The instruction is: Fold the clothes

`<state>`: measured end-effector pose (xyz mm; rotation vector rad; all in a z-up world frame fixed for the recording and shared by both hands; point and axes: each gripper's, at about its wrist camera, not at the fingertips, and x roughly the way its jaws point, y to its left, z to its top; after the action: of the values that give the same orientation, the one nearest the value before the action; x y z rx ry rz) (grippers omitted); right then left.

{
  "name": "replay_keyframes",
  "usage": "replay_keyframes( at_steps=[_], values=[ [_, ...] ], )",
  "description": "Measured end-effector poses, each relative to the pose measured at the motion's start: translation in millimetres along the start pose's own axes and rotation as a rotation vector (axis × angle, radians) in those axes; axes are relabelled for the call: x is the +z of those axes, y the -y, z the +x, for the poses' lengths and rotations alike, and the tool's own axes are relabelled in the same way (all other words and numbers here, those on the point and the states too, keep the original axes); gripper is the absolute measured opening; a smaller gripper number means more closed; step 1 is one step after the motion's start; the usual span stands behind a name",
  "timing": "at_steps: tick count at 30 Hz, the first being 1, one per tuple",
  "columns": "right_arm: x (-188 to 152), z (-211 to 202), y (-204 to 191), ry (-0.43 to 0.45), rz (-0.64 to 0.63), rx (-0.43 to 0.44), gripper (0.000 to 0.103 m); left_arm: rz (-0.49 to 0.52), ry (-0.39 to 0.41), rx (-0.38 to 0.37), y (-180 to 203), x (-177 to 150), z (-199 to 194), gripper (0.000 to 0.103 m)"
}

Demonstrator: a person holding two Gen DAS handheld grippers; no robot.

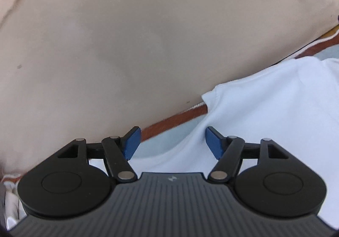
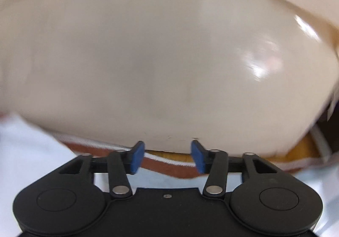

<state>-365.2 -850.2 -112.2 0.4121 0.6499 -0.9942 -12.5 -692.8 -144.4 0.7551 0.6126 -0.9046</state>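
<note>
In the left wrist view, the left gripper (image 1: pixel 171 142) has its blue pads spread apart and grips nothing; the white garment (image 1: pixel 275 110) lies under and past it, spreading toward 2 o'clock over a pale blue surface with a brown edge (image 1: pixel 175 119). In the right wrist view, the right gripper (image 2: pixel 167 156) is likewise parted and empty, with the white garment (image 2: pixel 27 152) off at 9 o'clock. A glossy beige surface (image 2: pixel 159 57) fills everything toward 12 o'clock.

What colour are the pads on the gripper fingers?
Blue, on both grippers; the left gripper's pads show it best, in the left wrist view.
</note>
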Motion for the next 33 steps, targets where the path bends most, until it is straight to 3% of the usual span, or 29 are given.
replay_keyframes(
  at_steps=[2, 4, 10, 11, 13, 14, 17, 21, 24, 25, 26, 27, 30, 33],
  values=[
    [4, -20, 23, 0.002, 0.136, 0.081, 0.071, -0.023, 0.009, -0.033, -5, -7, -20, 0.067],
    [-3, -40, 29, -0.048, 0.171, 0.159, 0.075, -0.036, 0.027, -0.078, -6, -18, -44, 0.067],
    [-65, -83, -26, -0.216, -0.099, 0.262, 0.075, 0.013, 0.105, -0.206, 9, -73, -124, 0.062],
    [-76, -86, -38, -0.249, -0.152, 0.271, 0.068, 0.022, 0.114, -0.223, 12, -82, -136, 0.058],
    [-99, -94, -60, -0.313, -0.258, 0.289, 0.034, 0.034, 0.095, -0.225, 13, -104, -150, 0.057],
    [-110, -97, -71, -0.345, -0.311, 0.297, 0.003, 0.030, 0.081, -0.221, 11, -113, -153, 0.057],
    [-132, -108, -92, -0.388, -0.429, 0.329, 0.004, -0.011, 0.038, -0.226, 7, -138, -158, 0.057],
    [-146, -92, -104, -0.474, -0.410, 0.427, 0.010, -0.141, -0.028, -0.280, 7, -161, -159, 0.057],
    [-155, -68, -111, -0.521, -0.431, 0.387, 0.018, -0.174, -0.043, -0.300, 7, -173, -166, 0.057],
    [-158, -63, -113, -0.532, -0.445, 0.375, 0.019, -0.161, -0.034, -0.283, 5, -178, -171, 0.057],
    [-160, -58, -115, -0.545, -0.450, 0.375, 0.027, -0.152, -0.028, -0.264, 2, -182, -175, 0.057],
    [-161, -54, -117, -0.560, -0.451, 0.379, 0.040, -0.156, -0.030, -0.241, -4, -186, -176, 0.057],
    [-163, -48, -123, -0.594, -0.491, 0.376, 0.041, -0.166, -0.036, -0.169, -23, -196, -177, 0.057],
    [-167, -60, -130, -0.553, -0.603, 0.314, 0.041, -0.195, -0.049, -0.109, -43, -207, -178, 0.057]
  ],
)
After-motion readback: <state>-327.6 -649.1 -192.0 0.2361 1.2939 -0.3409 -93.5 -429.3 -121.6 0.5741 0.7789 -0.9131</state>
